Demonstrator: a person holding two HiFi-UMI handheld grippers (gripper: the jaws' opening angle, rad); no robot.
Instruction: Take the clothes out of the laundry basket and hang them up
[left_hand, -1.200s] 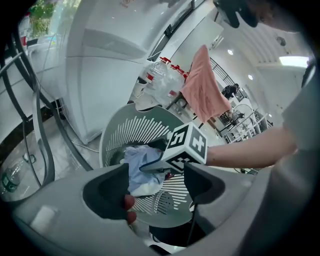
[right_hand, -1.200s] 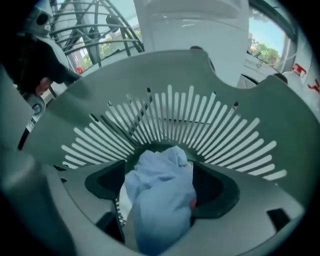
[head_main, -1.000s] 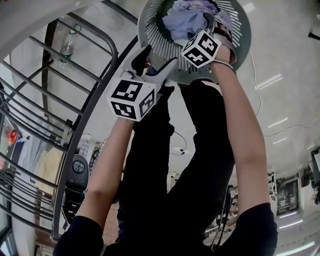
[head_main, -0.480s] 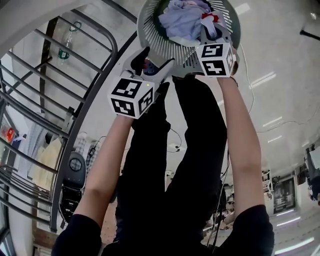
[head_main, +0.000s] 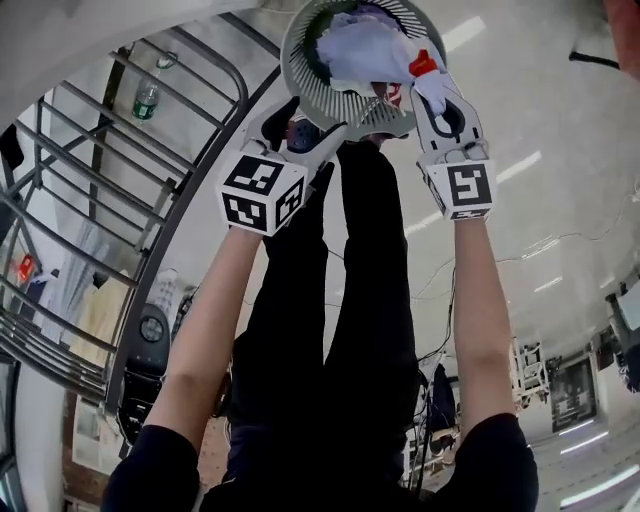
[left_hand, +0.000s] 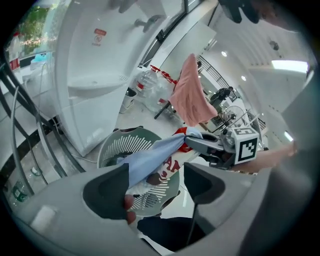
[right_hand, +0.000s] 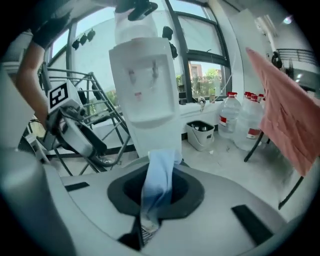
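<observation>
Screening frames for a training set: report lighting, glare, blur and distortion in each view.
Head view: fisheye bends the grey metal drying rack; glare streaks the glossy pale floor; the round grey slotted laundry basket is sharp. Left gripper view: dark corners, white ceiling light blown out, near jaws soft. Right gripper view: backlit by tall windows; the light blue garment in the jaws reads clearly.

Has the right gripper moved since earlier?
Yes: right gripper, jaws just closed on the blue garment, drew lower-right, out of the laundry basket.
</observation>
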